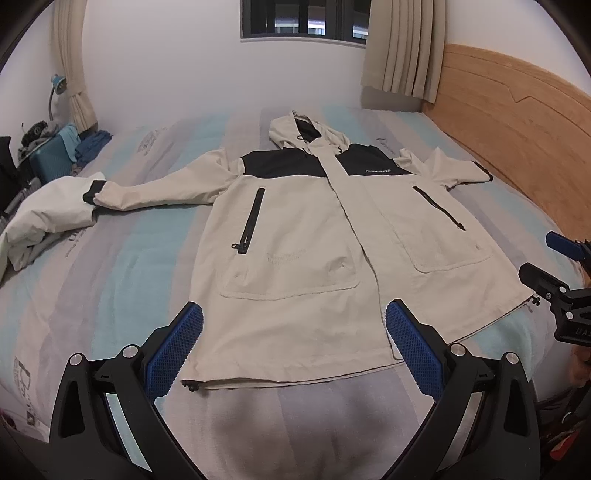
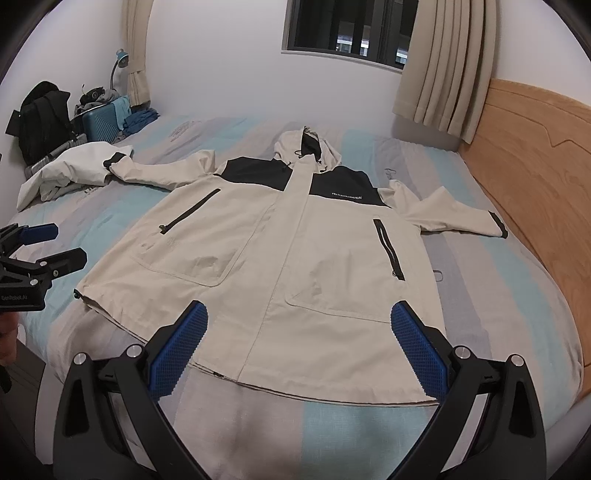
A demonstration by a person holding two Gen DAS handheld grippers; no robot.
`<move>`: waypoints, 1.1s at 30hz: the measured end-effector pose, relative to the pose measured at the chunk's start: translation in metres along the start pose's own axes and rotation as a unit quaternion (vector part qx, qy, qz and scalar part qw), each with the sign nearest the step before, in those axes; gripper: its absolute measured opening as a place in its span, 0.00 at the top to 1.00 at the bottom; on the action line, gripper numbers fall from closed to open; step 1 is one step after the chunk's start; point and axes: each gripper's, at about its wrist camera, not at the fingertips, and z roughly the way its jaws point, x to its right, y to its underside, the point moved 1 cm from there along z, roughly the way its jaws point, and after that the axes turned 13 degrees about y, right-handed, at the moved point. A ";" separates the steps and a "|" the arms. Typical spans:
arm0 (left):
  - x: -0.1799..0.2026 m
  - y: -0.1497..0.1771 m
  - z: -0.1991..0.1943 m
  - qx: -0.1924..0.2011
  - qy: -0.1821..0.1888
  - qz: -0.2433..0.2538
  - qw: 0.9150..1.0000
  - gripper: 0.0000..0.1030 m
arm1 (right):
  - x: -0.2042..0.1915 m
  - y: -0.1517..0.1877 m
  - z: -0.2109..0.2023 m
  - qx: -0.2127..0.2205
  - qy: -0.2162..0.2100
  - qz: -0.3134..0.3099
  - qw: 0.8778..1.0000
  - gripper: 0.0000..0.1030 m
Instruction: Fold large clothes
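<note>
Through my left wrist camera, one cream and black hooded jacket [image 1: 295, 236] lay face up and flat on the striped bed [image 1: 110, 266], its hood toward the window [image 1: 304, 18] and its hem nearest me. Both of its sleeves were spread outward, and I counted two dark chest zippers and two large patch pockets. My left gripper [image 1: 293, 347] hovered over the hem with its two blue-padded fingers [image 1: 173, 354] wide apart and nothing between them. One crumpled white garment [image 1: 44, 221] lay at the bed's left edge, touching the cuff of the sleeve on that side. A wooden headboard [image 1: 517, 140] ran along the right, and my right gripper showed at the right border of the frame. Through my right wrist camera, the same single jacket [image 2: 280, 258] filled the middle of the bed, still unfolded. My right gripper [image 2: 299, 343] hung above the hem, its two fingers [image 2: 421, 350] likewise spread and holding nothing. My left gripper [image 2: 40, 247] appeared at the left edge, fingers parted. Beyond the bed stood one teal suitcase [image 2: 99, 123], one black backpack [image 2: 40, 118] and one blue desk lamp [image 2: 120, 62].
</note>
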 end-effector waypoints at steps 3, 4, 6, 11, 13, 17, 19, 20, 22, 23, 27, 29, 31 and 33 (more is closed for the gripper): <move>0.000 0.000 -0.001 0.002 0.000 0.002 1.000 0.06 | 0.002 -0.001 0.000 0.000 0.000 0.007 1.000 0.07; 0.003 -0.002 -0.002 0.002 0.001 0.002 1.000 0.06 | 0.003 -0.001 0.000 0.000 0.000 0.008 1.000 0.07; 0.004 -0.003 -0.004 0.003 0.000 0.003 1.000 0.06 | 0.003 -0.001 0.000 0.001 0.000 0.008 1.000 0.07; 0.007 -0.005 -0.006 0.006 0.002 0.003 1.000 0.06 | 0.007 -0.002 0.000 0.000 -0.001 0.012 1.000 0.07; 0.009 -0.006 -0.008 0.008 0.001 0.005 1.000 0.06 | 0.009 -0.003 -0.001 0.000 -0.001 0.014 1.000 0.07; 0.010 -0.009 -0.010 0.009 0.003 0.005 1.000 0.06 | 0.011 -0.005 -0.003 0.000 0.000 0.017 1.000 0.07; 0.010 -0.013 -0.009 0.011 0.002 0.005 1.000 0.06 | 0.011 -0.005 -0.003 0.000 0.000 0.018 1.000 0.07; 0.010 -0.013 -0.009 0.012 0.001 0.005 1.000 0.06 | 0.012 -0.005 -0.003 0.000 -0.001 0.019 1.000 0.07; 0.010 -0.014 -0.010 0.013 0.002 0.003 1.000 0.06 | 0.012 -0.006 -0.003 0.001 -0.001 0.019 1.000 0.07; 0.010 -0.014 -0.010 0.014 0.002 0.003 1.000 0.06 | 0.012 -0.006 -0.003 0.002 -0.001 0.019 1.000 0.07; 0.012 -0.015 -0.011 0.014 0.002 0.006 1.000 0.06 | 0.012 -0.008 -0.004 0.002 -0.001 0.020 1.000 0.07; 0.011 -0.015 -0.012 0.015 0.003 0.005 1.000 0.06 | 0.011 -0.009 -0.004 0.002 -0.002 0.020 1.000 0.07; 0.011 -0.015 -0.013 0.016 0.003 0.003 1.000 0.06 | 0.011 -0.009 -0.004 0.002 -0.002 0.020 1.000 0.07; 0.011 -0.015 -0.013 0.016 0.003 0.003 1.000 0.06 | 0.010 -0.010 -0.004 0.001 -0.001 0.018 1.000 0.07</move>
